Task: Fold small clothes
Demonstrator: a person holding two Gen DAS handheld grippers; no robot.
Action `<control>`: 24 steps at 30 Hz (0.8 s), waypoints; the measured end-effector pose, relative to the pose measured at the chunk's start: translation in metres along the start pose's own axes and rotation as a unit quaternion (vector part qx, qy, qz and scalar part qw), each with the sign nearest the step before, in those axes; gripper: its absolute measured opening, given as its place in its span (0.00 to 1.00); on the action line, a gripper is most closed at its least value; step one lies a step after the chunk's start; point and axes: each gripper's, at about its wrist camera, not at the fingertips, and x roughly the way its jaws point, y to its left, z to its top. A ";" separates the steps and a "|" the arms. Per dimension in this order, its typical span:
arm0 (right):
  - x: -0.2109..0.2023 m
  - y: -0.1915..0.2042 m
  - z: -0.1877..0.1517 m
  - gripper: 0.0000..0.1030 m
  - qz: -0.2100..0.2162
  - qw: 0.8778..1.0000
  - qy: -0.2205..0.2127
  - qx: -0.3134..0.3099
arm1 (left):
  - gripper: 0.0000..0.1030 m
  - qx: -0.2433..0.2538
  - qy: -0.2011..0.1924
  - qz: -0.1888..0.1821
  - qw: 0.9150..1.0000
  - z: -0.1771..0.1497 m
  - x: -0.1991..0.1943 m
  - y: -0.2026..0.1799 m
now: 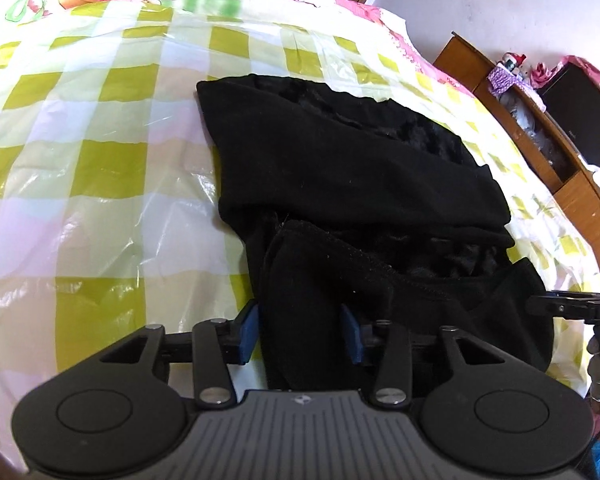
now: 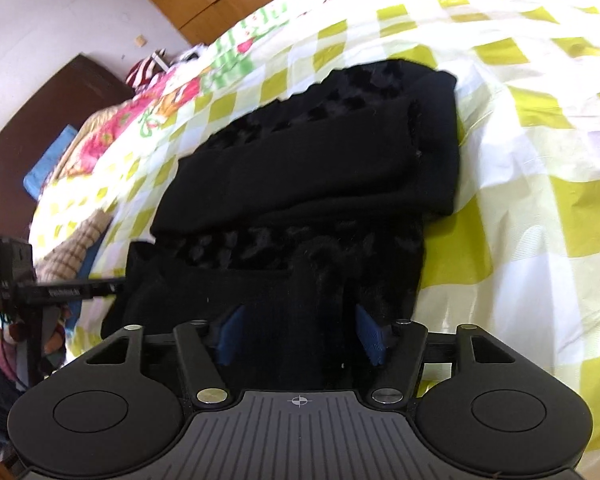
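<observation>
A black fleece-lined garment [image 1: 340,184] lies partly folded on the checked bed cover, its far part doubled over in a band. My left gripper [image 1: 300,332] has its blue pads [image 1: 248,334] apart on either side of a near left fold of the cloth, which runs between them. In the right wrist view the same garment [image 2: 308,168] fills the middle. My right gripper [image 2: 300,334] stands with its blue pads [image 2: 370,334] apart around the near right edge of the cloth. Whether either gripper pinches the cloth is hidden by black fabric.
The bed cover [image 1: 80,168] is yellow-green and white checked plastic over a pink cartoon quilt. A wooden shelf [image 1: 540,128] with clutter stands to the right of the bed. The other gripper shows at each view's edge [image 1: 580,308] [image 2: 32,284]. A dark wooden board [image 2: 48,112] is at left.
</observation>
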 end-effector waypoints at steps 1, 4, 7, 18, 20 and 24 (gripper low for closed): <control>0.005 0.002 0.000 0.59 -0.005 1.000 -0.001 -0.009 | 0.58 0.004 0.008 0.007 1.000 0.000 0.004 -0.002; 0.016 0.016 0.003 0.39 -0.038 0.998 0.008 -0.041 | 0.56 0.032 0.006 0.032 0.999 0.000 0.002 -0.017; 0.008 0.023 0.005 0.15 -0.037 0.999 0.002 -0.036 | 0.34 0.071 -0.005 0.056 0.996 -0.003 -0.010 -0.031; -0.039 0.025 0.044 0.10 0.001 0.993 -0.114 0.008 | 0.22 0.030 -0.078 0.001 0.997 0.028 -0.032 -0.030; -0.042 0.026 0.062 0.10 0.004 0.990 -0.141 0.003 | 0.22 0.027 -0.100 -0.001 0.995 0.046 -0.036 -0.029; -0.046 0.029 0.108 0.09 0.008 0.980 -0.200 -0.011 | 0.22 0.012 -0.146 -0.017 0.989 0.083 -0.040 -0.020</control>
